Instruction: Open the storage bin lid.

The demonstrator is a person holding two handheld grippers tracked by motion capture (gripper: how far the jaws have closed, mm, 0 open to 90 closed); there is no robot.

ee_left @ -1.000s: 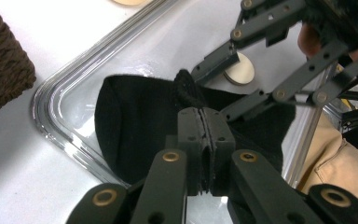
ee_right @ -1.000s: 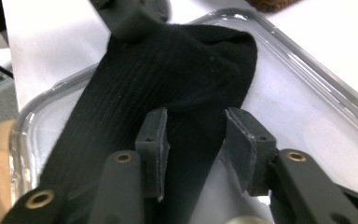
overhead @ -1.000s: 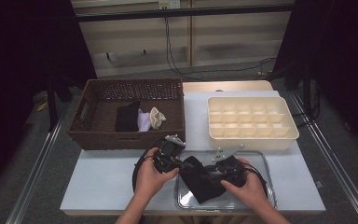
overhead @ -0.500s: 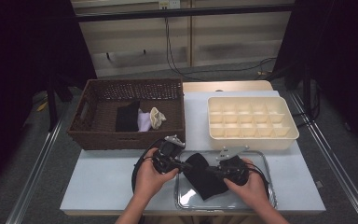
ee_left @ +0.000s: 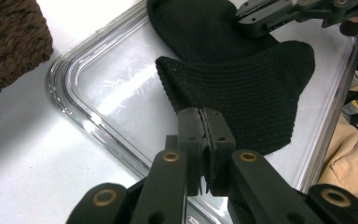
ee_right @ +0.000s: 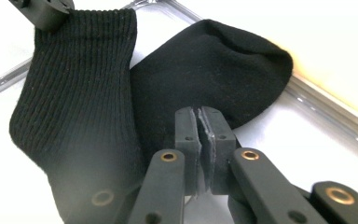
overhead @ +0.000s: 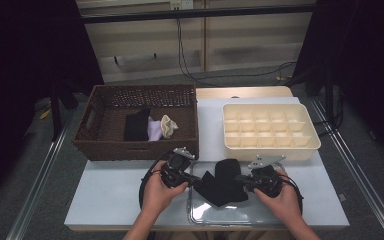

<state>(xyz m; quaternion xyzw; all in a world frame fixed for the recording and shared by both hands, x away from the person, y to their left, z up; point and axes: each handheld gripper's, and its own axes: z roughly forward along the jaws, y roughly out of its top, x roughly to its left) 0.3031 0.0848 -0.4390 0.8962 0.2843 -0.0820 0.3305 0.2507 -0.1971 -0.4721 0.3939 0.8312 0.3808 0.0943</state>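
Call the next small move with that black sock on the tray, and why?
Probably fold: carry the right gripper toward the left gripper. Both are shut on opposite edges of the black sock, which lies bent over the clear tray. The right jaws have just closed on it.

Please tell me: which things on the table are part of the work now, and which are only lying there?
In use:
black sock
clear tray under it
left gripper, shut on the sock
right gripper, shut on the sock

Lying about:
wicker basket holding other clothes
cream divided box
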